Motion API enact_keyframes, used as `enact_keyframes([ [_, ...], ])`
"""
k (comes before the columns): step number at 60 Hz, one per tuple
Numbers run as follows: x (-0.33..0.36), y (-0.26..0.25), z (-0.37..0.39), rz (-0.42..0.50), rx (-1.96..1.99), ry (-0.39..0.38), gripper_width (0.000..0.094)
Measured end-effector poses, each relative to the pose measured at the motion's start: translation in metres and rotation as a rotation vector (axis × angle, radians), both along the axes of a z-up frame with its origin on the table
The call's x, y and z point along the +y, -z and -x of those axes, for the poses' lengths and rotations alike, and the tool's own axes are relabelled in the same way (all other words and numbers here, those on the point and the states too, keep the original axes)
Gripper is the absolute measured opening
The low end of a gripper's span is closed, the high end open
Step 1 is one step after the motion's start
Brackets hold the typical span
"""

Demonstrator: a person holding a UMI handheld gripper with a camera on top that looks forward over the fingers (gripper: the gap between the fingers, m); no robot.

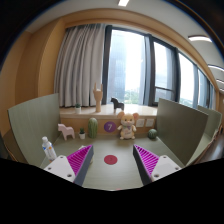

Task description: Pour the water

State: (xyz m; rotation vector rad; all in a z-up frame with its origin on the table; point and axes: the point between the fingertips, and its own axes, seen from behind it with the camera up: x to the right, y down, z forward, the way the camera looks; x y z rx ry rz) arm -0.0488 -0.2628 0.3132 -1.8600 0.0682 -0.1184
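My gripper [112, 163] is open and empty, its two magenta pads [80, 160] spread wide over a light tabletop [112, 172]. A small red round marker [110, 158] lies on the table between the fingers, just ahead of them. A small pale bottle-like object [46, 149] stands left of the left finger. I see no cup or water vessel that I can identify for sure.
Along the table's far edge stand a plush bear [127, 125], a pink toy horse [66, 130], a green object [93, 127] and a small round item [153, 134]. A black horse figure [117, 103] stands on the windowsill. Grey panels [35, 125] flank both sides.
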Motion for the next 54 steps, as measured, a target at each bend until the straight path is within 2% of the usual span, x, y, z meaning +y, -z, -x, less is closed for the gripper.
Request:
enact_keyframes([
  [7, 0.004, 0.024, 0.015, -0.001, 0.012, -0.023, 0.0810],
  [19, 0.031, 0.110, 0.077, -0.056, 0.024, -0.094, 0.0792],
  [25, 0.034, 0.147, 0.124, -0.072, 0.036, -0.158, 0.0795],
  [30, 0.033, 0.174, 0.176, -0.073, 0.054, -0.242, 0.0794],
  [40, 0.034, 0.208, 0.266, -0.083, 0.090, -0.366, 0.0804],
  [47, 0.052, 0.228, 0.305, -0.062, 0.081, -0.396, 0.0800],
  [54, 0.080, 0.232, 0.321, -0.063, 0.061, -0.378, 0.0799],
])
